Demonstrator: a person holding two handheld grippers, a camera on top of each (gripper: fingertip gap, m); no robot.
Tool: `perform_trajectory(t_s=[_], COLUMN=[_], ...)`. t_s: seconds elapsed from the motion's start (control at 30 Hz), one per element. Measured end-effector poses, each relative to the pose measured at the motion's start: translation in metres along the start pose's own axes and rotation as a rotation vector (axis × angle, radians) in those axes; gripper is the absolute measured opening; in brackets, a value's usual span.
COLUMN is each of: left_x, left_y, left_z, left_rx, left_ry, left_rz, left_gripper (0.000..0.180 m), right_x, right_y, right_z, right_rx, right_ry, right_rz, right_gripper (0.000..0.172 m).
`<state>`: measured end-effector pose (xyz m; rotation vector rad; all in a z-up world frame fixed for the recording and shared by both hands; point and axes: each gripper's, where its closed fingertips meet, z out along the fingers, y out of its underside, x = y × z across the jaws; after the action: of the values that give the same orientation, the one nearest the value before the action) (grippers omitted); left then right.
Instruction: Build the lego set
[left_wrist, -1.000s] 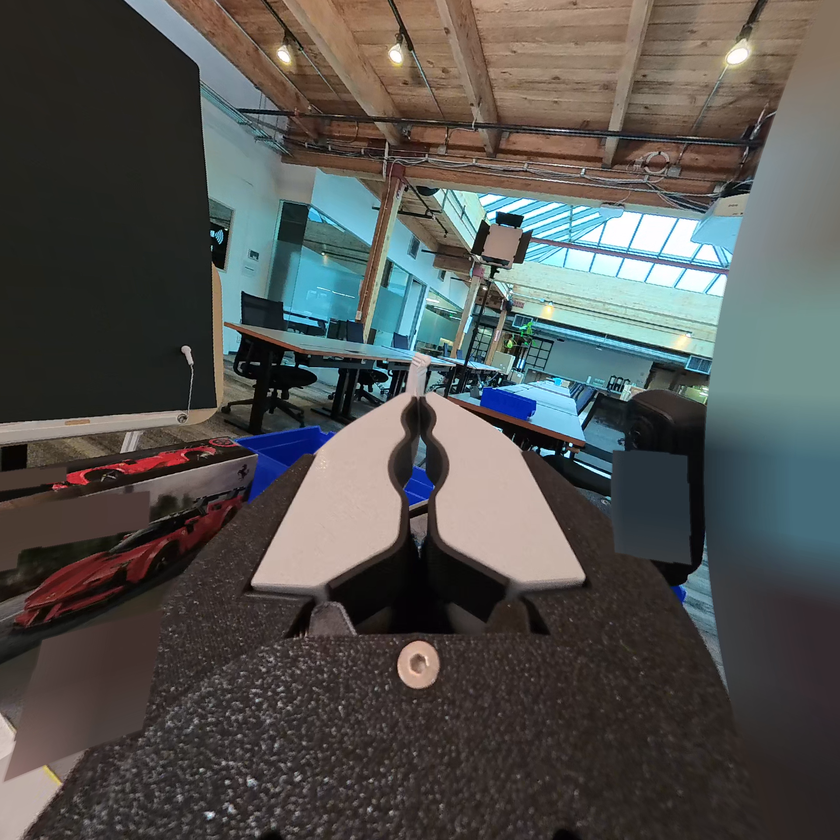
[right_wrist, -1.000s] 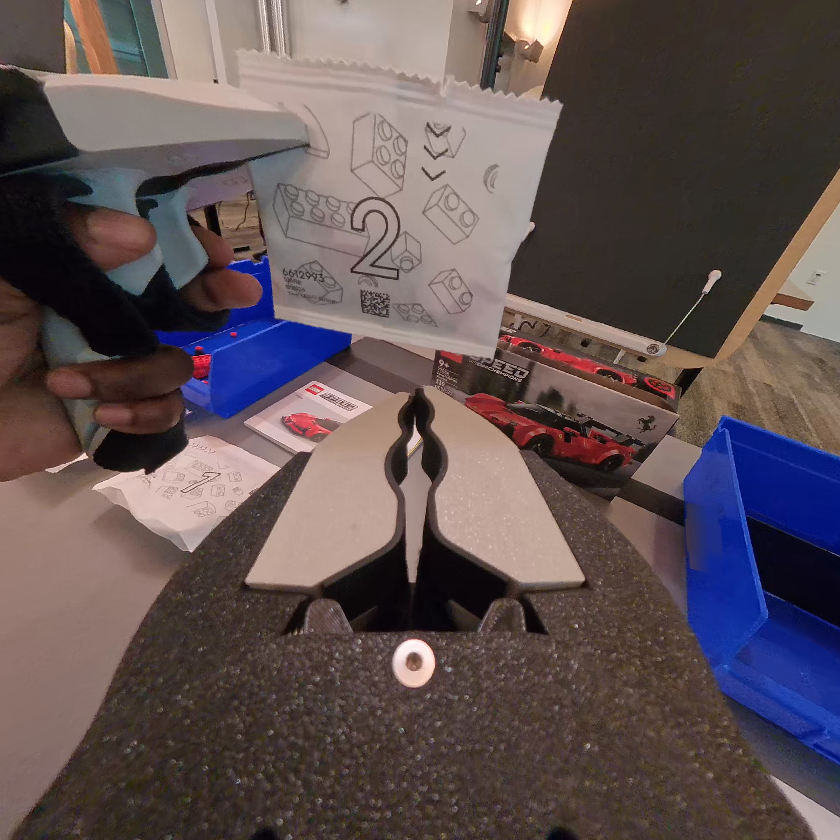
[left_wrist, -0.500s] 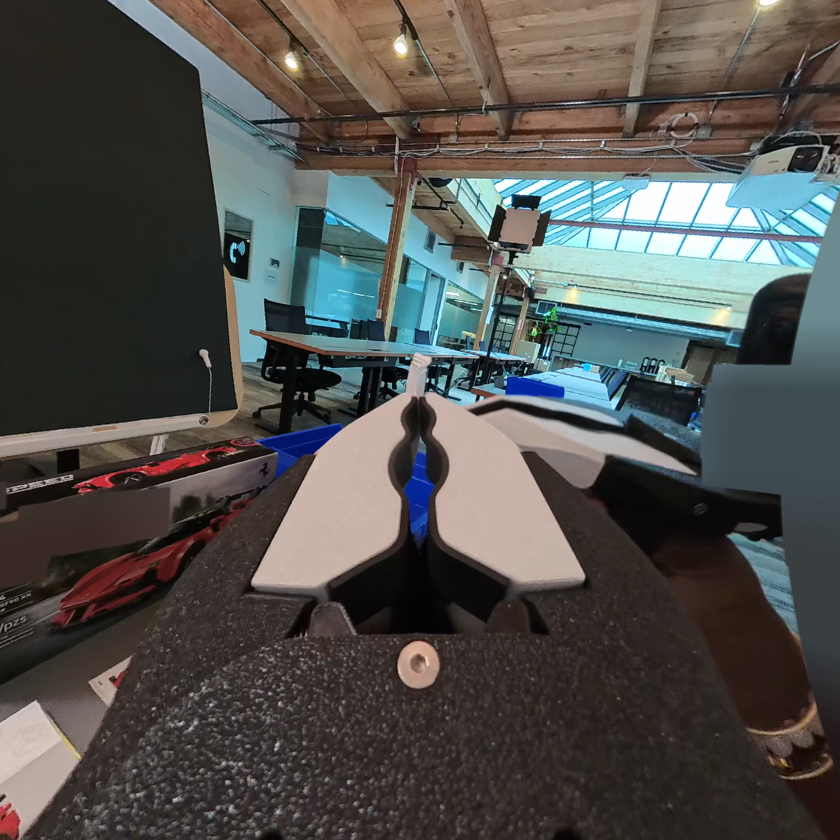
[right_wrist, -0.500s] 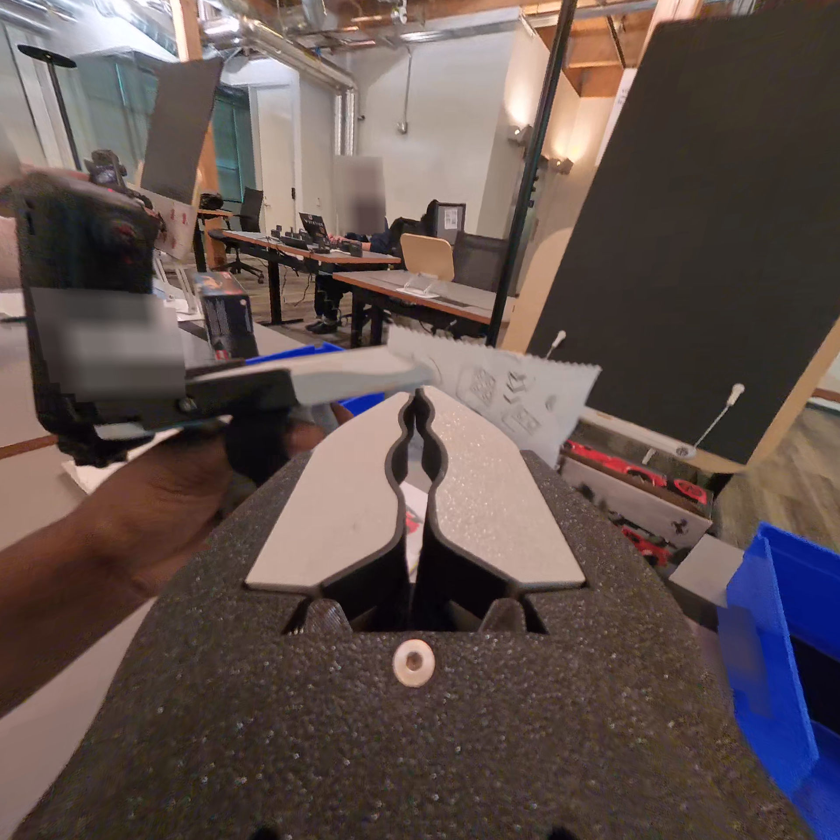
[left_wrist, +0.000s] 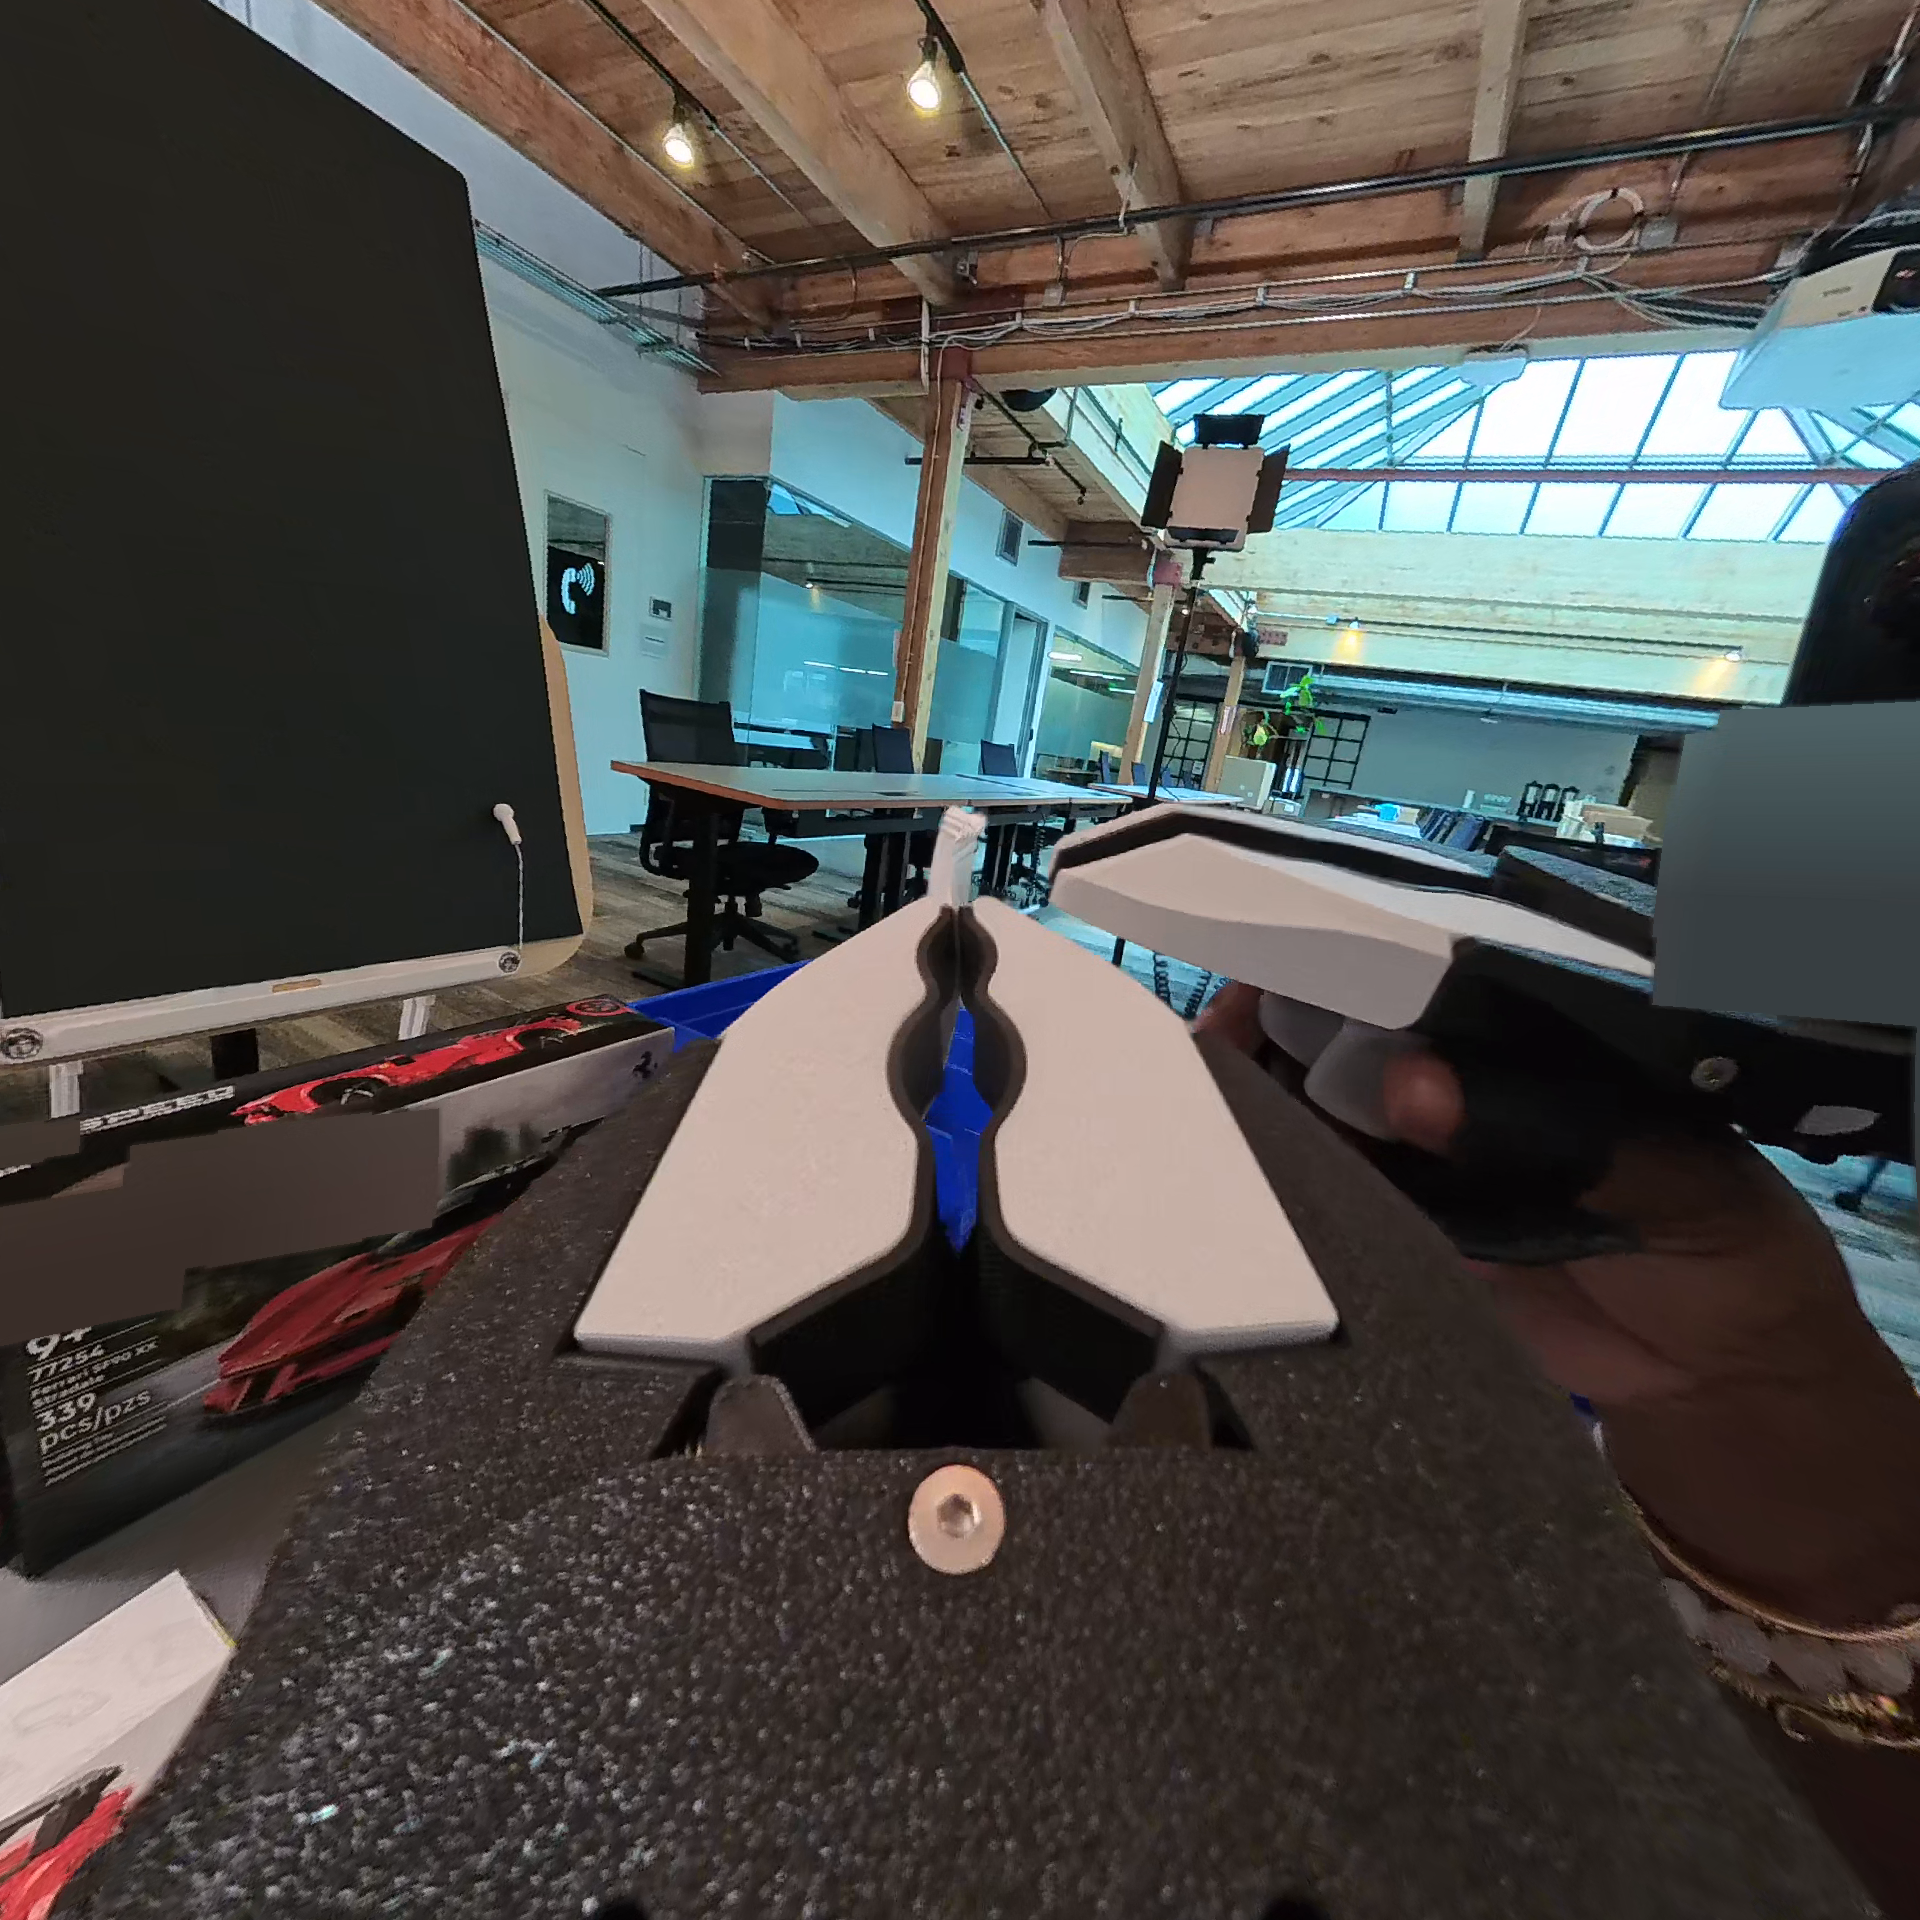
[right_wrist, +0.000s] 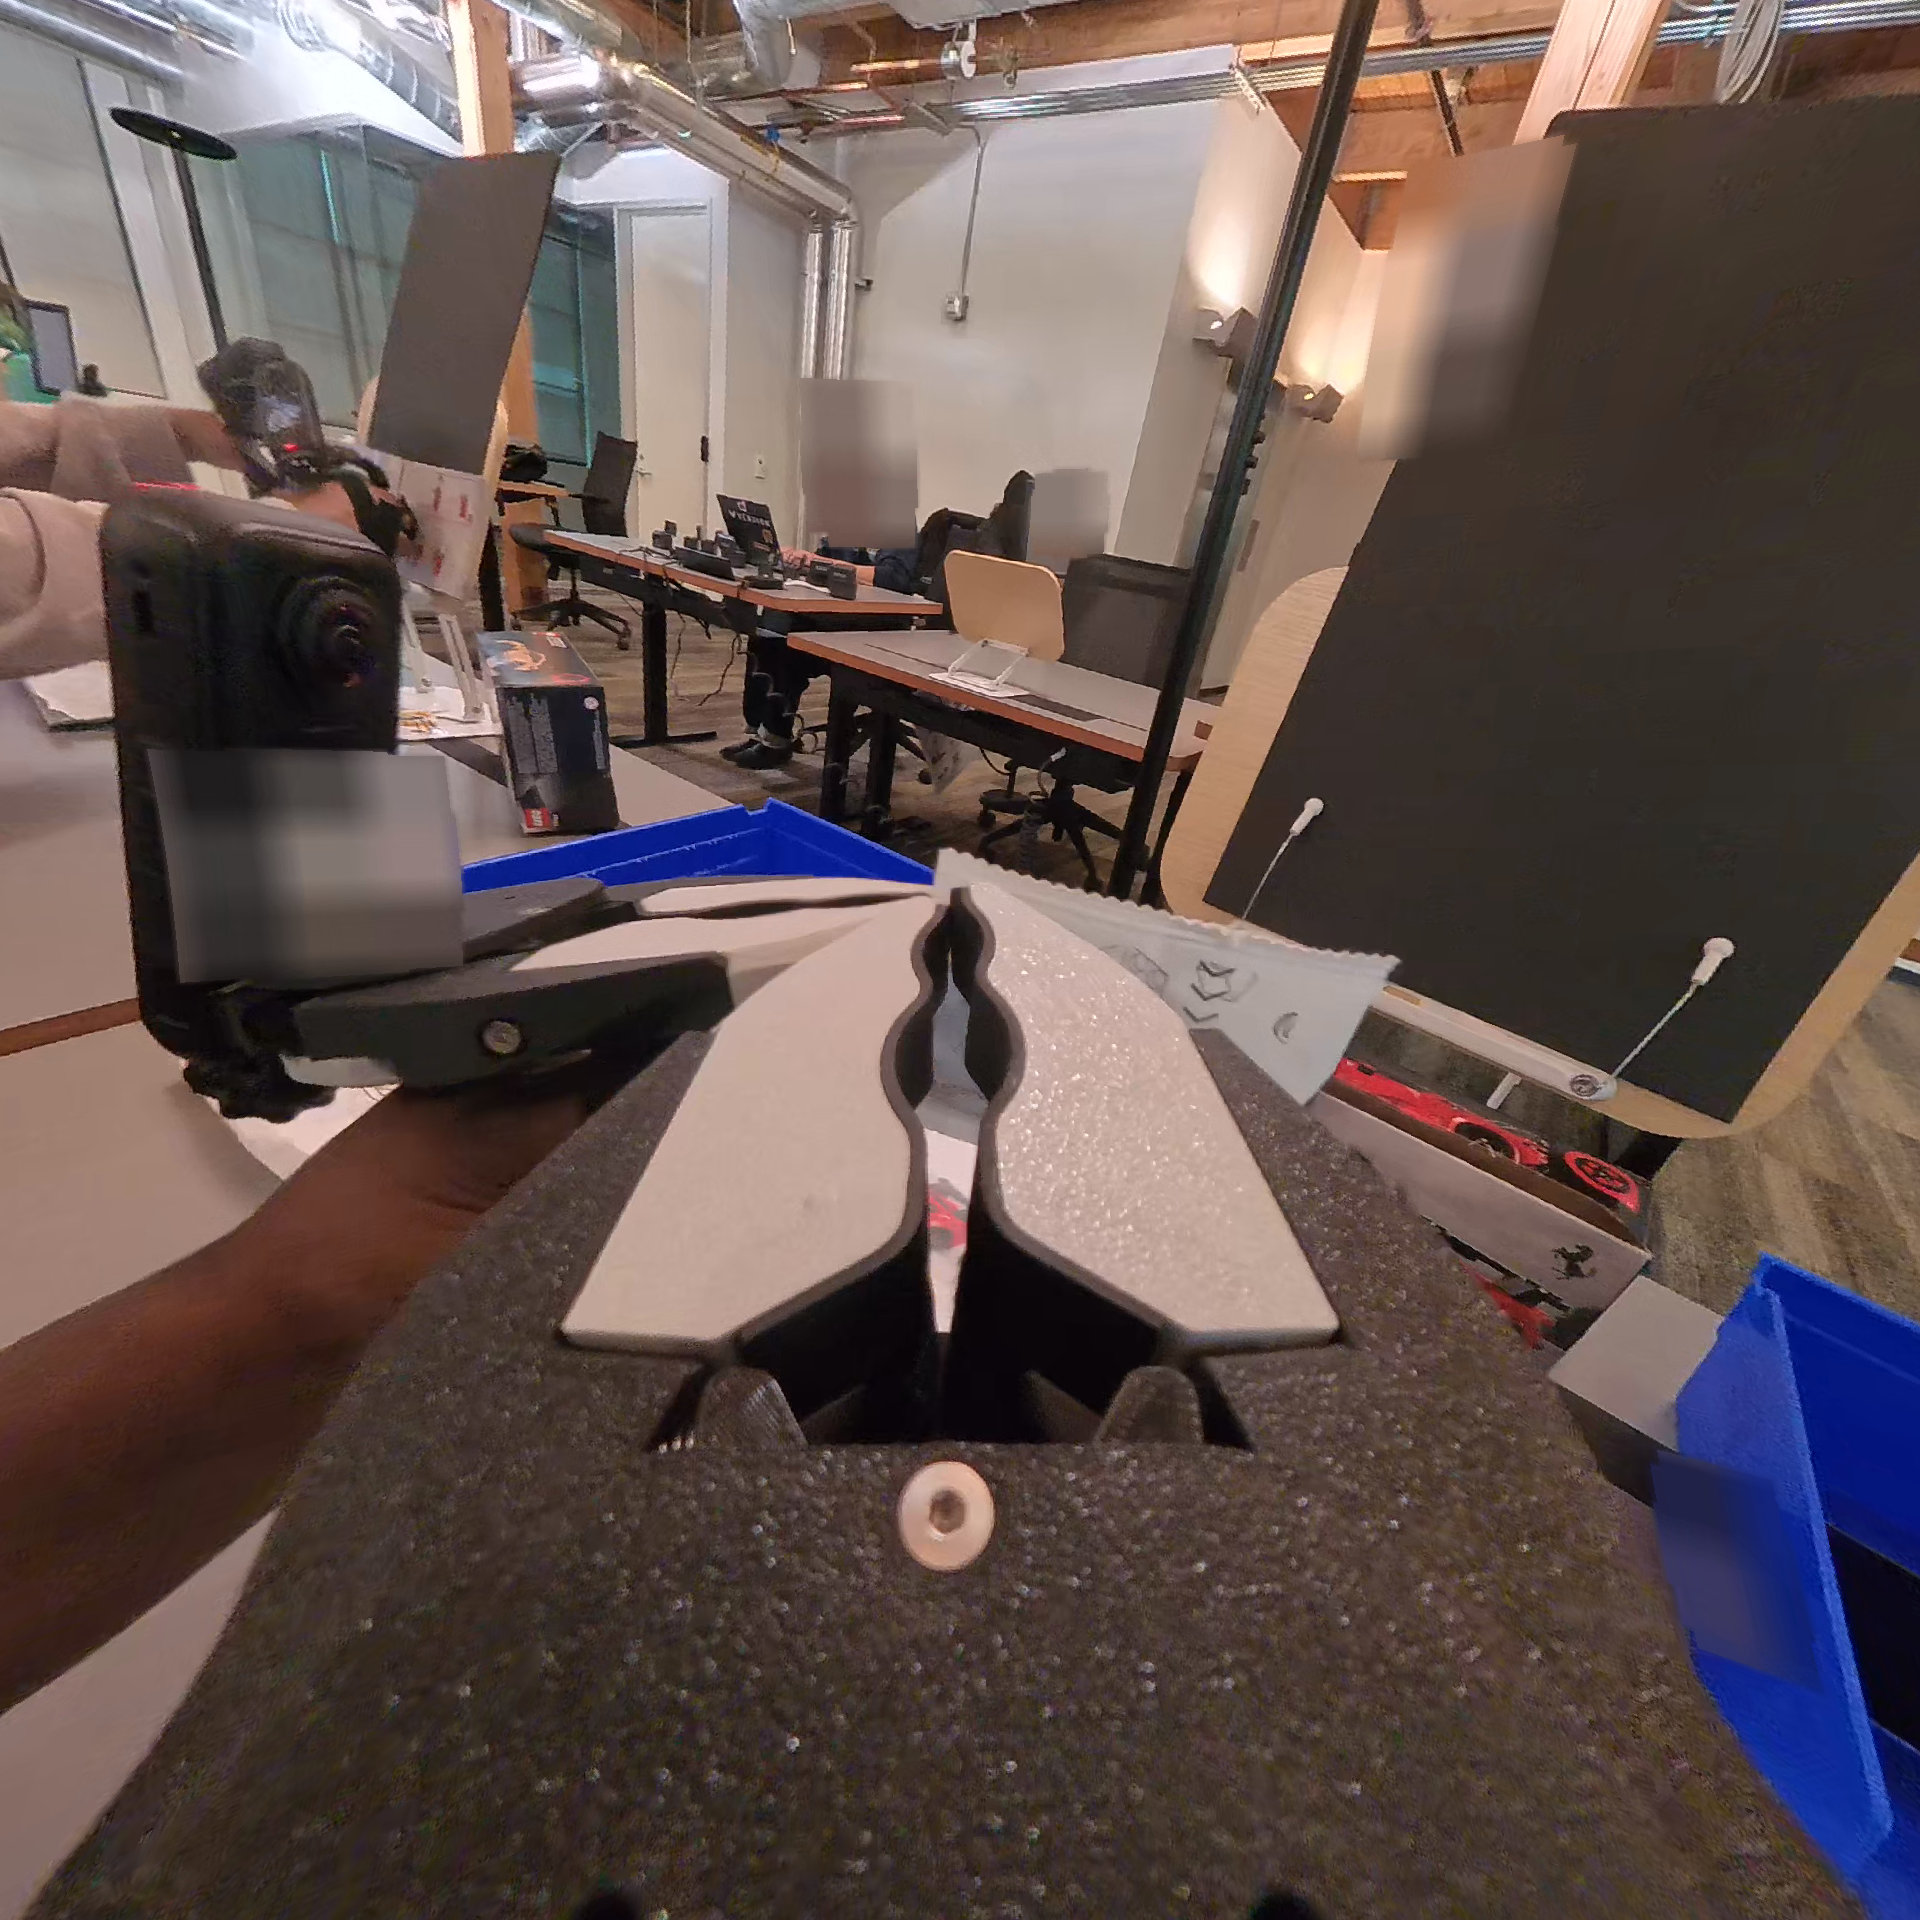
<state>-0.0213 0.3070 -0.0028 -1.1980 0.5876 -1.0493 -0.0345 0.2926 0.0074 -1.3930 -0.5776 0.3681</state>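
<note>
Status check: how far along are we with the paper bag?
Done: left gripper is clamped on the white paper bag, held in the air. In hand: the shut right gripper sits beside the bag's edge, not gripping it. Left: the bag's zigzag edge looks untorn.

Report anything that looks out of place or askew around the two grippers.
One thing: the white paper bag is in mid-air, tilted nearly flat, pinched at one corner by the left gripper. The right gripper is shut beside it. Nothing looks spilled or damaged.
</note>
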Motion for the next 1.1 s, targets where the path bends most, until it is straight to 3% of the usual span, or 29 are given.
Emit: perform_trajectory(t_s=[0.8,0.97,1.1], left_x=[0.018,0.017,0.017], left_y=[-0.015,-0.015,-0.017], left_z=[-0.007,-0.008,-0.008], left_rx=[0.034,0.036,0.044], left_ry=[0.091,0.088,0.088], left_rz=[-0.081,-0.085,-0.094], left_gripper=[0.000,0.000,0.000], right_x=[0.072,0.069,0.047], right_y=[0.005,0.004,-0.001], right_z=[-0.021,-0.022,-0.022], right_rx=[-0.014,-0.009,0.029], right_ry=[0.229,0.222,0.113], right_rz=[-0.019,-0.023,0.006], right_gripper=[0.000,0.000,0.000])
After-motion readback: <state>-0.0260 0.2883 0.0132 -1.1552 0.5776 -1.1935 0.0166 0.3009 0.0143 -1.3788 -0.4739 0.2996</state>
